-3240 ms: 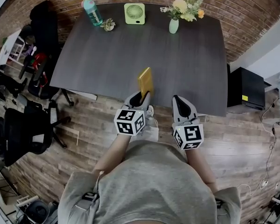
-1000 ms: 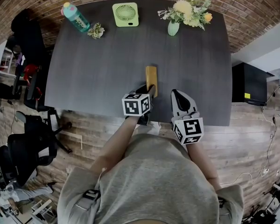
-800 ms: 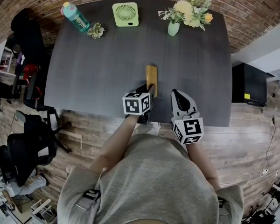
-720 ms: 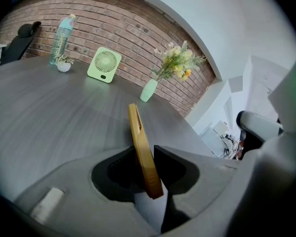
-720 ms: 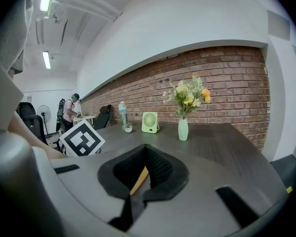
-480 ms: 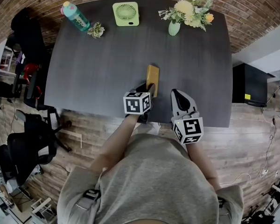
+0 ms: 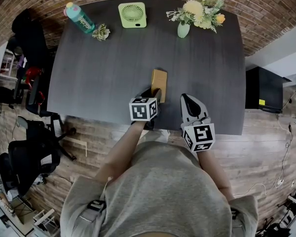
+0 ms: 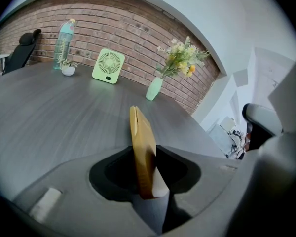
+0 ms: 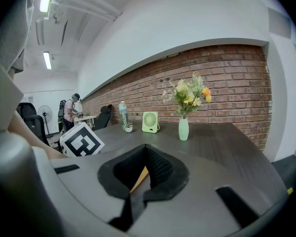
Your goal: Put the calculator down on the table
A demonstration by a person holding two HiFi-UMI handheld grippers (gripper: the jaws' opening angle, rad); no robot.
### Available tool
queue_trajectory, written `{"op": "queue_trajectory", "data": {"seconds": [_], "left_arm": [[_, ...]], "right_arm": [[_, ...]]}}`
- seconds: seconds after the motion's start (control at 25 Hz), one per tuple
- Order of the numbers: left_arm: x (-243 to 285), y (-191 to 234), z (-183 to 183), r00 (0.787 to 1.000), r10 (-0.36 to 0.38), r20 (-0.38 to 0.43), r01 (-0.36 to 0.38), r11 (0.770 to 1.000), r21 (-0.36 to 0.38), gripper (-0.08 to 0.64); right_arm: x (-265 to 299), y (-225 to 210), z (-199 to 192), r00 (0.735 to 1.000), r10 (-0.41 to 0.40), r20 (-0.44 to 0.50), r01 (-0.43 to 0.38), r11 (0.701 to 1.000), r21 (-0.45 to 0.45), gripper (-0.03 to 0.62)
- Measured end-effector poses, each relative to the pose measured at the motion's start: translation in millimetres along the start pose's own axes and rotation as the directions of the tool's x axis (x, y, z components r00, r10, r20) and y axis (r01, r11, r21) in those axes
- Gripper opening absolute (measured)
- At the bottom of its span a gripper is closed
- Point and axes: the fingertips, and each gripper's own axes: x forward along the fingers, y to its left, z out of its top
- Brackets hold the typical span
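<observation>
The left gripper point(image 7: 154, 94) is hovering over the near edge of the dark table point(image 7: 103, 58), just below the middle of the head view. The yellow calculator point(image 7: 159, 79) is standing on edge between its jaws and tilting a little to the right. Those jaws have just been opening. In the left gripper view a dark gap is showing along the calculator's left face, while its right face is leaning against the pale pad on that side, so the jaws are standing apart and not clamping it. Whether its lower edge is touching the wood cannot be told, since the jaws are covering it.

The right gripper point(image 7: 187, 101) is pointing the same way just to the right, apart from the left one. Its jaws are sitting together with nothing between them.

Along the far edge of the table, at the top of the head view, a teal bottle point(image 7: 79, 17) is standing at the upper left with a small potted plant point(image 7: 102, 32) beside it. A green fan point(image 7: 132, 14) and a vase of flowers point(image 7: 183, 29) are standing further right.
</observation>
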Motion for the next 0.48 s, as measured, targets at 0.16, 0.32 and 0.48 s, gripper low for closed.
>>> {"op": "queue_trajectory", "data": {"seconds": [0.16,0.32,0.48], "left_arm": [[0,5,0,1.0,0.031,-0.001,-0.031,0.999,0.007,0.152],[-1,11,-4,0.999,0.049,-0.005,-0.049,0.999,-0.01,0.155],[0,19,-11,0.996,0.087,-0.026,-0.087,0.996,0.0,0.168]], "right_arm": [[-2,-2,0,1.0,-0.001,-0.003,0.001,1.0,-0.002,0.002],[-4,-2,-1,1.0,0.0,-0.004,0.0,1.0,-0.004,0.002],[-6,0,-3,1.0,0.001,-0.006,-0.001,1.0,-0.003,0.002]]}}
